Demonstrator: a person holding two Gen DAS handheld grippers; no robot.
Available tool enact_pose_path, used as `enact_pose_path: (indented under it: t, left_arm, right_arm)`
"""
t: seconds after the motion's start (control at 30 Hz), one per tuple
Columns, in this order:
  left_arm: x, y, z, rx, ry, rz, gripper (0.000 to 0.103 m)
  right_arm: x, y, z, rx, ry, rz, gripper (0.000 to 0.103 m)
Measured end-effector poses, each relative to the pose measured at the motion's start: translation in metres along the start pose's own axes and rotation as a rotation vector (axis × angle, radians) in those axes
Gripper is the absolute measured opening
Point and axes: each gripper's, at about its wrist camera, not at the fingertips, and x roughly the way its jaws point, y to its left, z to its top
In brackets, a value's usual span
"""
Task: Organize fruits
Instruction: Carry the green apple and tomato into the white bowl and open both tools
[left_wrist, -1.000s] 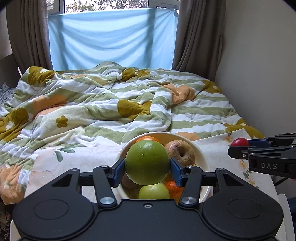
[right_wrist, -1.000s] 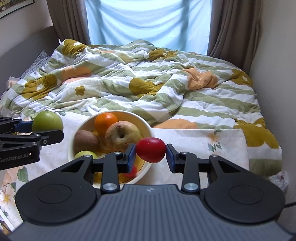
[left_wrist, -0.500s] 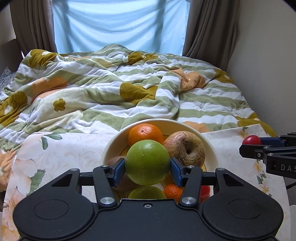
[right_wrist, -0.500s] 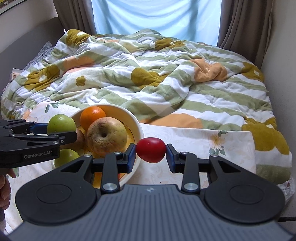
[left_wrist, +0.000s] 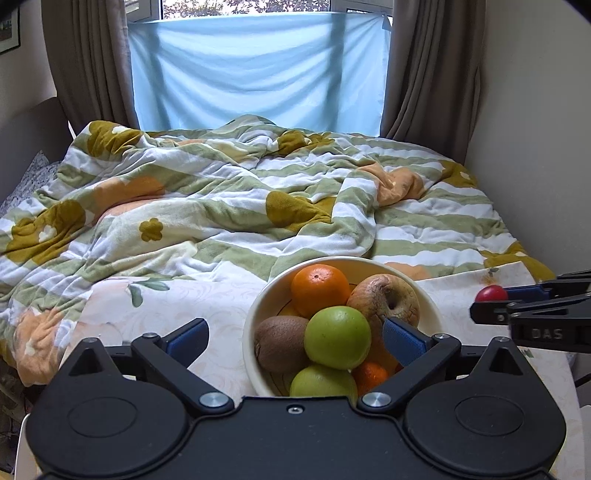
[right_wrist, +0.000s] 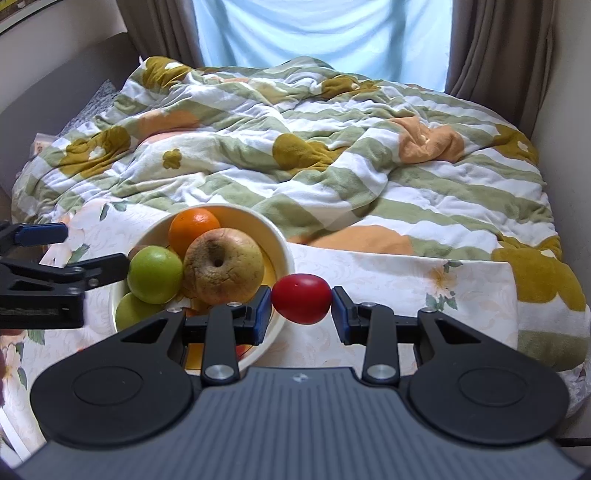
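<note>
Left tongs now spread wide, smooth green apple released into glossy bowl, right tongs clamping red egg-shaped fruit.

Black grippers; blue pads; seemingly silver screws

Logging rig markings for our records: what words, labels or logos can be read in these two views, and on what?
"DAS": on the side of the black right tool, seen from the left wrist view.
Side label on the black left tool: too blurred to read.
Nothing else is legible.
</note>
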Motion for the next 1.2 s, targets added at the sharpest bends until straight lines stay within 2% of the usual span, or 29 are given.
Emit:
enact_pose_path:
  t: [0.3, 0.73, 0.8, 0.83, 0.87, 0.9, 0.93, 1.2]
  left_arm:
    - [-0.028, 0.014, -0.007, -0.012, -0.040, 0.058, 0.103]
    - [-0.039, 0.031, -0.023, -0.039, -0.035, 0.099, 0.103]
    - [-0.040, 0.031, -0.024, -0.045, -0.038, 0.099, 0.103]
    - [-0.041, 0.031, -0.024, -0.047, -0.041, 0.098, 0.103]
    - [-0.042, 0.031, -0.025, -0.047, -0.042, 0.099, 0.103]
    - [-0.042, 0.031, -0.025, -0.047, -0.042, 0.102, 0.103]
    - [-0.042, 0.031, -0.025, -0.047, -0.041, 0.107, 0.103]
    - [-0.053, 0.033, -0.026, -0.064, -0.047, 0.106, 0.103]
  right_arm:
    - [0.021, 0.022, -0.007, -0.074, 0.032, 0.008, 0.051]
    - [0.047, 0.046, -0.018, -0.158, 0.057, 0.025, 0.051]
    - [0.047, 0.047, -0.018, -0.159, 0.050, 0.027, 0.058]
    - [0.047, 0.048, -0.018, -0.163, 0.043, 0.027, 0.070]
    - [0.046, 0.049, -0.018, -0.167, 0.034, 0.023, 0.089]
    - [0.044, 0.050, -0.018, -0.171, 0.024, 0.014, 0.098]
    - [0.042, 0.051, -0.018, -0.176, 0.010, 0.000, 0.103]
    - [0.031, 0.058, -0.018, -0.204, -0.018, -0.016, 0.103]
